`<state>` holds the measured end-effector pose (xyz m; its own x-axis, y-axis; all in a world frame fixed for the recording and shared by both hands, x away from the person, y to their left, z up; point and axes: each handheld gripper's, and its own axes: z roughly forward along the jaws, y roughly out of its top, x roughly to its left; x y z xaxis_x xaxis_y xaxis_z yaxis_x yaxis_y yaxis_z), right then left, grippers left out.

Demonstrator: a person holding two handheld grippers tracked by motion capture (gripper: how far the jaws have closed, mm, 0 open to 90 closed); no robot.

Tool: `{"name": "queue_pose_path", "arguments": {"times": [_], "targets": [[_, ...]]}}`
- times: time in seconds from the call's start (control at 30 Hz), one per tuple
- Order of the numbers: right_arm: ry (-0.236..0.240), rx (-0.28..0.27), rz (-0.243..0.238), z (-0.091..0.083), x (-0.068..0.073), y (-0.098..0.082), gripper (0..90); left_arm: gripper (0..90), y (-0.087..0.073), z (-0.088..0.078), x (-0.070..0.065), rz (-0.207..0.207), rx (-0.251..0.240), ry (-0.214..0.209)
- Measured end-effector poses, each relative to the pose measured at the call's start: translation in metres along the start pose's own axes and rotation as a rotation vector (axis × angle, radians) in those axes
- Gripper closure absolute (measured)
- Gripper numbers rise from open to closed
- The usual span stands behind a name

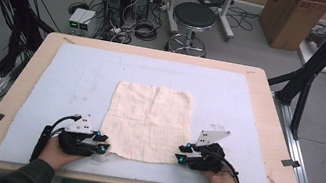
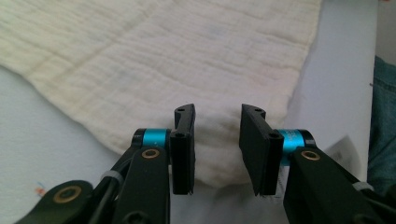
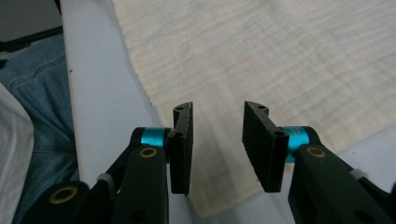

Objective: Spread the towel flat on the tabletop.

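Cream cloth point(image 1: 148, 122): your left tool point(image 1: 102, 143) and right tool point(image 1: 182, 155) straddle its near corners, jaws part-open, gripping nothing yet.

Pad point(image 1: 71, 80) bare round cloth point(image 1: 148, 119): free passage; no obstacles on table point(image 1: 270, 105).

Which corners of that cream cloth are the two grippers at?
The two near corners of the cream cloth: left gripper at the near-left one, right gripper at the near-right. The far corners lie untouched.

No legible text — anywhere.
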<state>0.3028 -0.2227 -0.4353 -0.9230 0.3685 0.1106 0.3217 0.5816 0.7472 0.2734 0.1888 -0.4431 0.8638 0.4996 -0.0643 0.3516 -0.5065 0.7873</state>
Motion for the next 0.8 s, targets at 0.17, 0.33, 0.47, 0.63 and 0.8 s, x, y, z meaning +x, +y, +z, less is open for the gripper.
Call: {"name": "queue_pose_path", "arguments": {"times": [0.17,0.33,0.47,0.63,0.8], "targets": [[-0.005,0.047,-0.022,0.007,0.000,-0.001,67.7,68.0,0.000,0.002,-0.002,0.007,0.008,-0.001],[-0.026,0.053,-0.020,0.008,-0.001,-0.001,76.6,81.9,0.002,0.005,-0.002,0.014,0.017,-0.013],[-0.022,0.052,-0.006,0.008,-0.005,-0.001,84.4,88.1,0.004,0.005,-0.003,0.021,0.025,-0.011],[-0.018,0.062,-0.023,0.006,-0.004,0.001,88.4,88.4,0.006,-0.005,-0.004,0.027,-0.013,-0.014],[-0.004,0.022,-0.024,0.000,-0.001,0.004,88.4,88.5,0.008,-0.018,-0.007,0.035,-0.052,-0.011]]}}
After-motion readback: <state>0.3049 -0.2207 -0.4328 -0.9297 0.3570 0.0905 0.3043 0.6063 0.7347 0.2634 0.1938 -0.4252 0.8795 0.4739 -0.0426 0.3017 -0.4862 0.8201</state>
